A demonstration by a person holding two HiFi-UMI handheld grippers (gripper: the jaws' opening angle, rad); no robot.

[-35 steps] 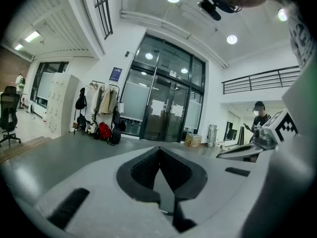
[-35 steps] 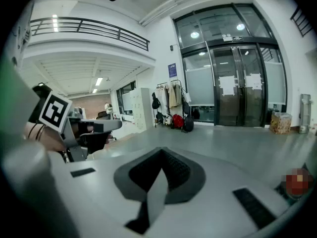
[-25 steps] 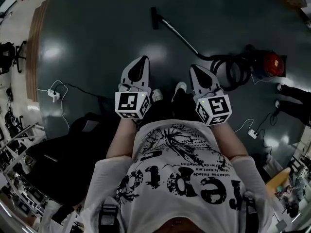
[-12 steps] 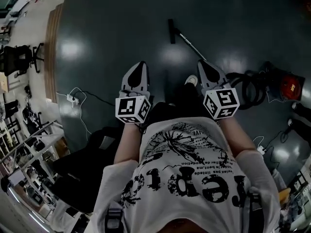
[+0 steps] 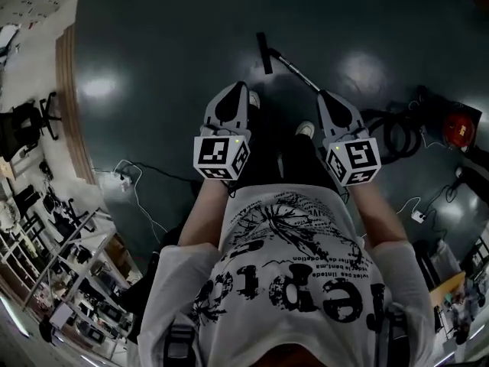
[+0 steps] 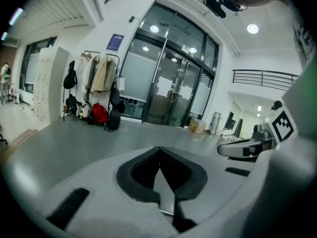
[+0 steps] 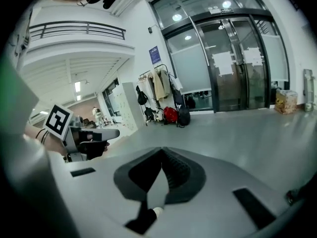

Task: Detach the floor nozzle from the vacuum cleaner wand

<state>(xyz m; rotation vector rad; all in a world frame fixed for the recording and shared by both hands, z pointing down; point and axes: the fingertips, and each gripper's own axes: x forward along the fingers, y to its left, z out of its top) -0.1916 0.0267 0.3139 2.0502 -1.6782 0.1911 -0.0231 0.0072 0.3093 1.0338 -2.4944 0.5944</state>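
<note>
Head view: the person stands on a dark, glossy floor (image 5: 153, 37) and holds both tools out in front, side by side and apart. The left tool (image 5: 236, 90) and the right tool (image 5: 328, 98) each have their jaws closed, with nothing in them. The black floor nozzle (image 5: 263, 52) lies on the floor ahead of the tools, well clear of both. The slim metal wand (image 5: 296, 70) is joined to the floor nozzle. It runs back at a slant towards the right tool, where its end passes out of sight. A coiled black hose (image 5: 393, 134) lies to the right, and the red vacuum canister (image 5: 461, 128) sits beyond it. A white power strip (image 5: 122, 179) with its cable lies on the floor to the left.

Left gripper view: the left tool (image 6: 159, 155) has its dark pads pressed tip to tip and grips nothing. The right tool (image 6: 243, 148) shows at the right edge. Across the grey floor stand a coat rack (image 6: 96, 81), a red bag (image 6: 100, 114) and glass doors (image 6: 173, 88).

Right gripper view: the right tool (image 7: 161, 156) is also shut and empty. The left tool (image 7: 94, 134) shows at the left. The coat rack (image 7: 158, 88), red bag (image 7: 171, 114) and glass doors (image 7: 237, 63) stand beyond it.
</note>
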